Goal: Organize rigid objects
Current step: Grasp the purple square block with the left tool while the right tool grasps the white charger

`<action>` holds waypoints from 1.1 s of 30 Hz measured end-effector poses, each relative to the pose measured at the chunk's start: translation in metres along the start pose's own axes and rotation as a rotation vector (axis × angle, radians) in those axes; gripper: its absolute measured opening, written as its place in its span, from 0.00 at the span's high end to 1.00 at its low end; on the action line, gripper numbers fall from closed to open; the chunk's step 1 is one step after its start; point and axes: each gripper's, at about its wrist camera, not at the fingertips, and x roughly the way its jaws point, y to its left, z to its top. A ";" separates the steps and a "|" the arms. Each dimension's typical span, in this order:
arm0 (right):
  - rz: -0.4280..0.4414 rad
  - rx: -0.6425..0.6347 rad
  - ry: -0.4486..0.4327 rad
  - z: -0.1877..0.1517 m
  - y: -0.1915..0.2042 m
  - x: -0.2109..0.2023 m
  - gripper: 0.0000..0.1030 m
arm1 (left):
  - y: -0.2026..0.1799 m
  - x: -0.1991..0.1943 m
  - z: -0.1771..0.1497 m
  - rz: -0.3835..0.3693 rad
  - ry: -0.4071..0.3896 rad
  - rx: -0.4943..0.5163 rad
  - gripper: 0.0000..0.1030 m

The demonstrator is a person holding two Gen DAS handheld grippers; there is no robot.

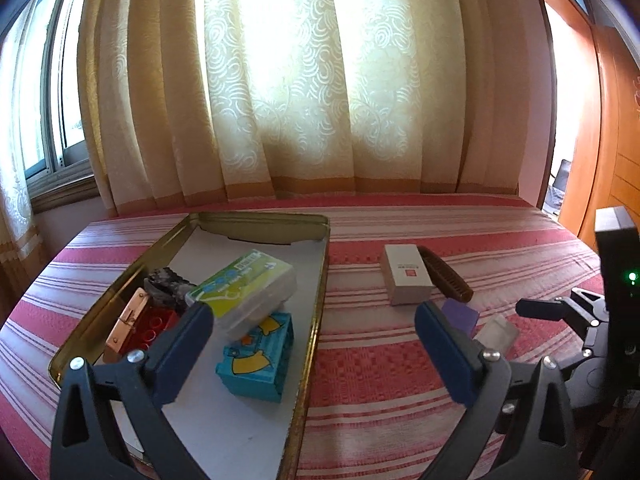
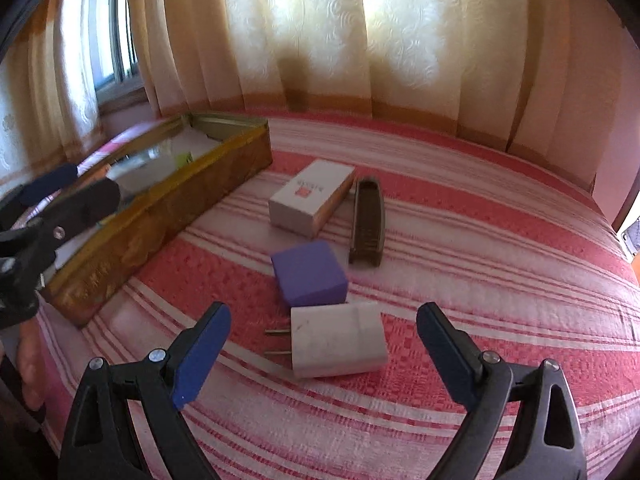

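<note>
A gold tin tray (image 1: 320,264) on the striped bed holds a green-lidded clear box (image 1: 248,292) resting on a teal block (image 1: 260,356), a red brick (image 1: 154,330), a copper clip (image 1: 128,320) and a dark lump (image 1: 168,284). My left gripper (image 1: 316,328) is open and empty above the tray's right rim. My right gripper (image 2: 324,328) is open and empty around a white plug adapter (image 2: 338,340). Beyond it lie a purple cube (image 2: 308,274), a white carton (image 2: 310,198) and a brown comb (image 2: 366,226). The tray also shows in the right wrist view (image 2: 160,208).
Cream curtains (image 1: 280,80) hang behind the bed, with a window (image 1: 48,100) at left and a wooden wardrobe (image 1: 612,140) at right. The right gripper's body (image 1: 592,320) shows at the left view's right edge. The left gripper's fingers (image 2: 60,200) reach over the tray.
</note>
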 end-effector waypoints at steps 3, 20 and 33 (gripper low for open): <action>0.002 0.011 0.028 0.002 -0.002 0.009 0.08 | -0.002 0.003 -0.001 -0.004 0.011 0.000 0.01; -0.028 0.112 -0.032 -0.004 -0.029 -0.005 0.37 | -0.036 0.018 0.003 -0.077 0.061 0.055 0.01; -0.149 0.227 -0.125 -0.003 -0.073 -0.018 0.37 | -0.094 0.061 0.001 -0.159 0.213 0.156 0.01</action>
